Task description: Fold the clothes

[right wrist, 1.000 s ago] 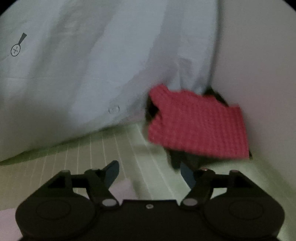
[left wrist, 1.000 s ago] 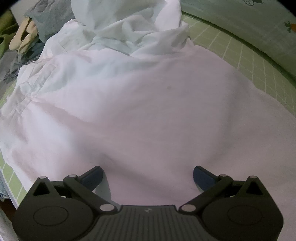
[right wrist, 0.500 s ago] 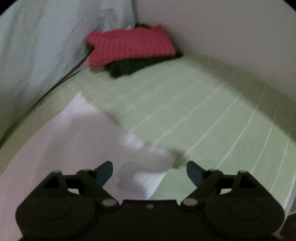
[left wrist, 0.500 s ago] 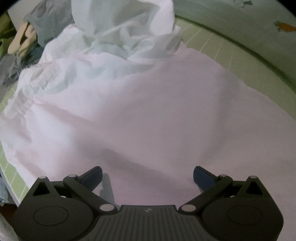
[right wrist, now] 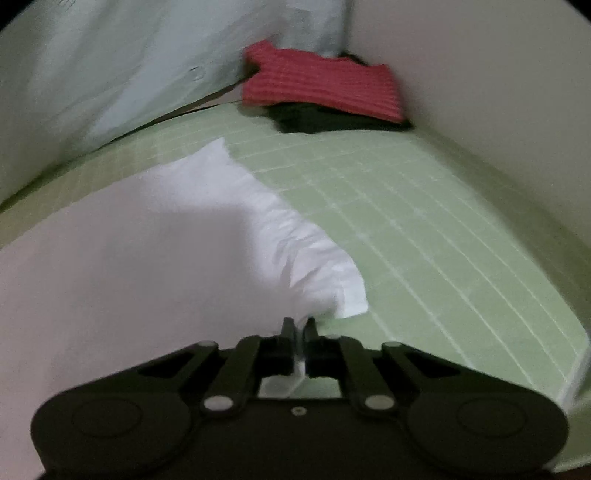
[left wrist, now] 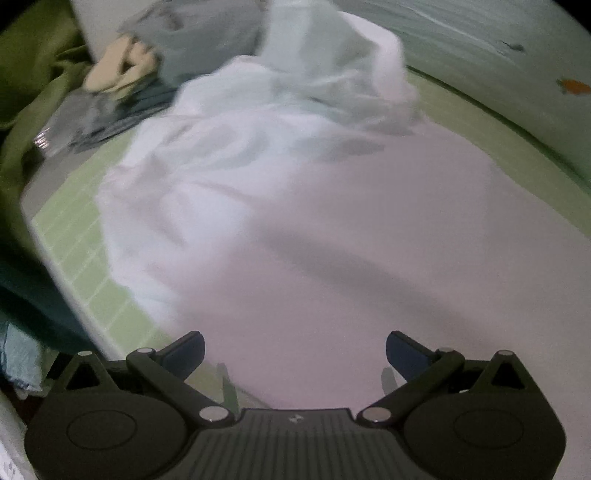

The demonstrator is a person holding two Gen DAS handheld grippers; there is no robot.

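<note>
Left wrist view: a large pale pink-white garment (left wrist: 332, 229) lies spread over a light green gridded mat (left wrist: 74, 258) and fills most of the picture. Its near part is flat and smooth; its far part is bunched into crumpled white folds (left wrist: 295, 92). The left gripper (left wrist: 294, 350) hangs low over the near edge of the garment with its jaws spread wide and nothing between them; its blue-tipped fingers (left wrist: 188, 350) stand apart on either side of bare cloth. Beyond the garment's far left corner sits a heap of other clothes, grey (left wrist: 192, 33) and cream (left wrist: 118, 70), blurred. A dark green cloth (left wrist: 33, 110) drapes along the mat's left edge.

Right wrist view: the right gripper (right wrist: 300, 326) is closed tight on the garment (right wrist: 147, 258), pinching a thin edge of white cloth just beside the garment's puckered corner (right wrist: 332, 273). From that corner the fabric runs away to the left. To the right of the garment the mat (right wrist: 424, 236) lies bare. Well beyond the garment, in the far corner against the wall, a red knitted item (right wrist: 325, 85) rests folded on top of a dark one (right wrist: 332, 122).

Progress, as a judgement: the red and dark pieces look finished and set aside. The white garment is laid out but not yet folded, with one corner gripped. The left gripper has yet to take hold, the crumpled far end needs smoothing, and the heap appears to be waiting its turn.
</note>
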